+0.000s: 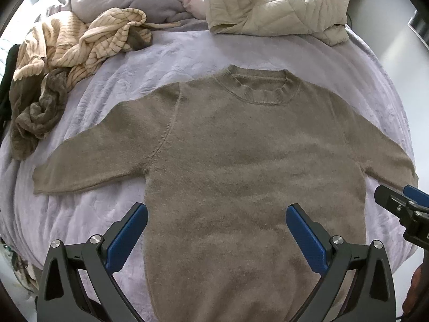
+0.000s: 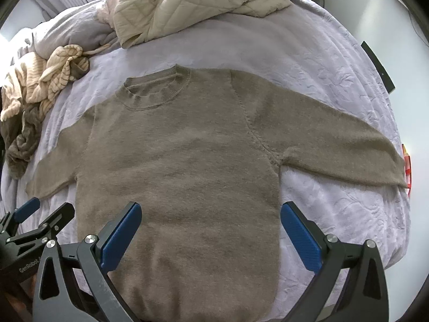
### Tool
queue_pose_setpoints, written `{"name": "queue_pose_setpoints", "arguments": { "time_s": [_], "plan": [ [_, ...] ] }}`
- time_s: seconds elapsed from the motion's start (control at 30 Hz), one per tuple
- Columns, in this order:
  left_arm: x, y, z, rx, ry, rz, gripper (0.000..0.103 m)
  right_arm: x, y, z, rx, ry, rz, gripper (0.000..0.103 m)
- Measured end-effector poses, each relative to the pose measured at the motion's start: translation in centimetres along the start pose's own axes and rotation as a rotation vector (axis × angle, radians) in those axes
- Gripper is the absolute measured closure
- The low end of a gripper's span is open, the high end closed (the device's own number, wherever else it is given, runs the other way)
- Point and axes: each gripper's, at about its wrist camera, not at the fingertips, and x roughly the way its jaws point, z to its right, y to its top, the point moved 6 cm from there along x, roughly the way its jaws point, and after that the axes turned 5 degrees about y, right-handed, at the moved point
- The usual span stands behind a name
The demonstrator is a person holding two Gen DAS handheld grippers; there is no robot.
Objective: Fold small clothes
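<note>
A taupe knit sweater lies flat and face up in the middle of the bed, collar toward the far edge, both sleeves spread outward. The left hand-held gripper hovers over the hem with its jaws spread wide, grasping nothing. The right hand-held gripper hangs likewise released above the lower body. A striped garment lies crumpled at the far left, a quilted jacket along the far edge.
</note>
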Motion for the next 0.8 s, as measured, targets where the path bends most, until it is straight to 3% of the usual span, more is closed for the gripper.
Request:
{"name": "queue_pose_setpoints", "arguments": {
  "time_s": [0.1, 0.63, 0.8],
  "plan": [
    [-0.03, -0.10, 0.02, 0.005, 0.012, -0.027, 0.000, -0.01, 0.02, -0.06, -0.003, -0.010, -0.001, 0.000],
    [0.26, -0.22, -0.05, 0.001, 0.013, -0.009, 0.000, 0.21, -0.09, -0.14, -0.008, -0.021, -0.005, 0.000],
    [0.45, -0.47, -0.26, -0.012, 0.005, -0.043, 0.000, 0.16, -0.12, -0.21, -0.011, -0.027, -0.006, 0.000]
  ]
}}
